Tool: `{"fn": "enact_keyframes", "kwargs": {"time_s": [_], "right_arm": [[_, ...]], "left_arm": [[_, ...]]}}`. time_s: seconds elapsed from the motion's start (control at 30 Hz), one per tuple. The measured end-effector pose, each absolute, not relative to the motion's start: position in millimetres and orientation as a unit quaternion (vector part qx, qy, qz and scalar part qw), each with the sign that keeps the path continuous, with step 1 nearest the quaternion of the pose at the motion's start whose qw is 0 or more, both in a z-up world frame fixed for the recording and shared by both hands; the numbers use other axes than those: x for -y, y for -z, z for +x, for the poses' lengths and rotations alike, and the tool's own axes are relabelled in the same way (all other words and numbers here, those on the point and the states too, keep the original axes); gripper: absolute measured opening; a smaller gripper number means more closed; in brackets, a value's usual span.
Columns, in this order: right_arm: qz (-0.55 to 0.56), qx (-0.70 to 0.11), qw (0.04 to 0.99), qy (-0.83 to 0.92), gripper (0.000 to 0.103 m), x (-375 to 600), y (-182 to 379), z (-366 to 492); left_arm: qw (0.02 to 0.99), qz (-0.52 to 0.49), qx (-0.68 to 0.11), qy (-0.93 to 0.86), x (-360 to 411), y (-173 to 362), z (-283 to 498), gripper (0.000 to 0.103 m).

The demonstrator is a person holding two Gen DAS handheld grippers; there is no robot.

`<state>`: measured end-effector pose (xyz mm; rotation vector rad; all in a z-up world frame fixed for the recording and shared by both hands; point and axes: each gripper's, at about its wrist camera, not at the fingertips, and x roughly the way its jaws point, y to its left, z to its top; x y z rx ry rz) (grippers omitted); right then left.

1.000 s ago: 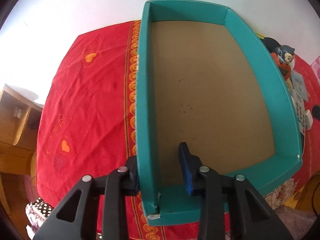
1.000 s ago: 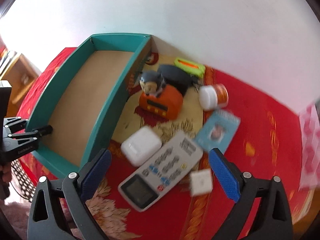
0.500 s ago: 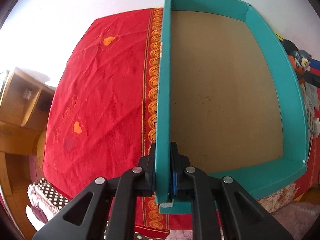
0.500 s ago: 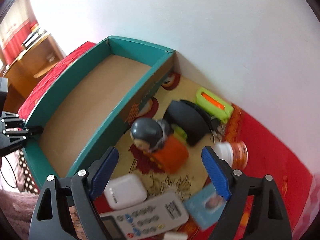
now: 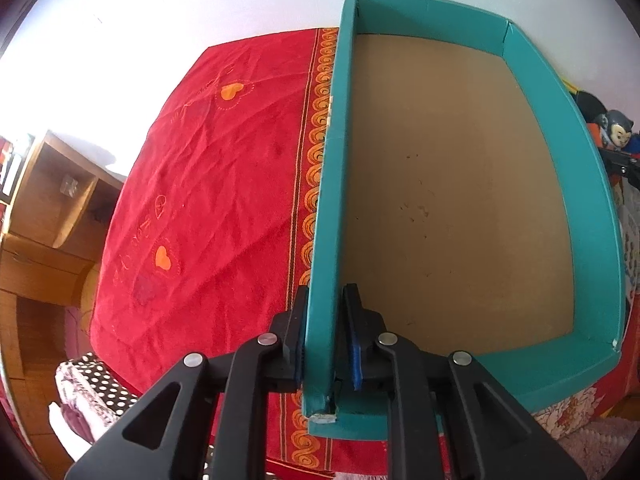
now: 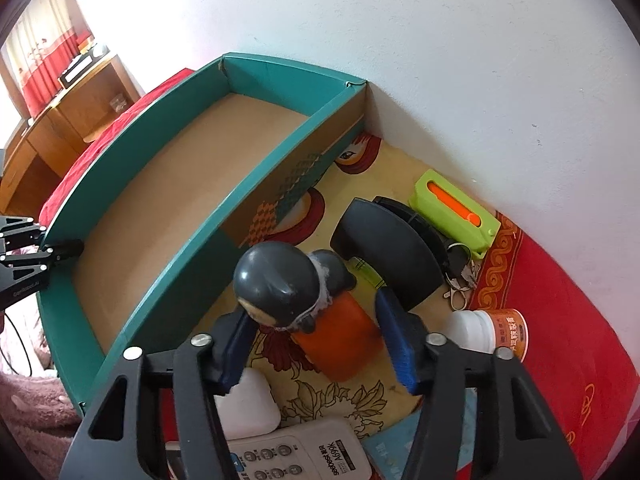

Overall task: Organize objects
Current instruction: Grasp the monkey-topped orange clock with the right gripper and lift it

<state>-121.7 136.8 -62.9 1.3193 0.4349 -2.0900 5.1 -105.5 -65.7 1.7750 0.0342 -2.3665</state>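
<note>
While left fingers (image 5: pixel 322 344) clamp the tray wall (image 5: pixel 320 240), right fingers (image 6: pixel 316 344), closing, apparently straddle the clock (image 6: pixel 340 336).

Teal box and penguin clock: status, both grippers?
Left gripper shut on teal box wall. Right gripper closing around penguin clock, pads not seated. Box empty; nothing blocking.

Both views are bright with soft daylight. The white wall (image 6: pixel 440 60) glares, nearly blown out at upper left by the curtained window (image 6: pixel 44 48). Shadows are faint. Focus is sharp; fisheye bending curves the teal box (image 5: pixel 568 168) walls, and black vignette fills the corners.
</note>
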Motion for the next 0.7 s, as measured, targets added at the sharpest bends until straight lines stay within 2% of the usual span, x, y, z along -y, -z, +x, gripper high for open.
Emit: {"fn": "enact_keyframes", "kwargs": {"time_s": [0.07,0.33,0.43,0.7], "right_arm": [[0.500,-0.160,0.298,0.797,0.040,-137.1,62.2,-122.2],[0.501,-0.145,0.260,0.813,0.039,-139.0,53.5,-115.6],[0.497,-0.144,0.252,0.818,0.039,-140.2,41.1,-112.8],[0.473,-0.155,0.277,0.822,0.039,-119.2,-11.3,-111.5]], "left_arm": [[0.084,0.597,-0.009,0.798,106.9,67.5,1.2,0.012],[0.041,0.602,0.002,0.797,107.0,65.2,2.2,0.008],[0.033,0.601,0.032,0.798,100.1,65.1,2.1,0.009],[0.014,0.601,0.023,0.799,104.4,64.0,2.1,0.009]]}}
